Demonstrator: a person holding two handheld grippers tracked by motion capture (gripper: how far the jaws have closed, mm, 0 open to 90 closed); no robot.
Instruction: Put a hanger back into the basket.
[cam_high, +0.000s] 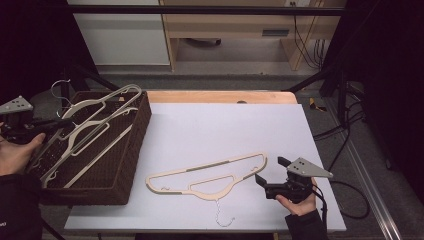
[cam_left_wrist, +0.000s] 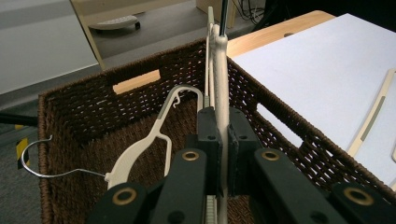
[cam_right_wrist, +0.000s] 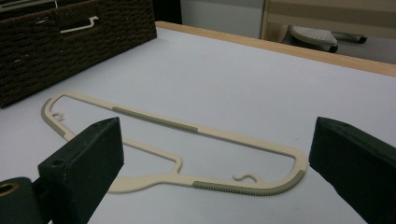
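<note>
Clamping a cream hanger (cam_left_wrist: 219, 70) over the wicker basket (cam_high: 131, 150), left hand-held gripper (cam_left_wrist: 223, 140); right hand-held gripper (cam_right_wrist: 210, 163) hovers wide open above another hanger (cam_right_wrist: 187, 130) on the counter (cam_high: 210, 125).

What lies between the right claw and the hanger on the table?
Only bare white table; the high view shows right claw open beside the hanger.

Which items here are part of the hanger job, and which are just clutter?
In the job:
- hanger clamped in the left gripper, over the wicker basket
- other hangers in that basket
- hanger on the table, lying flat before the open right gripper

Lying about:
- cables beside the table
- cabinet behind it
</note>
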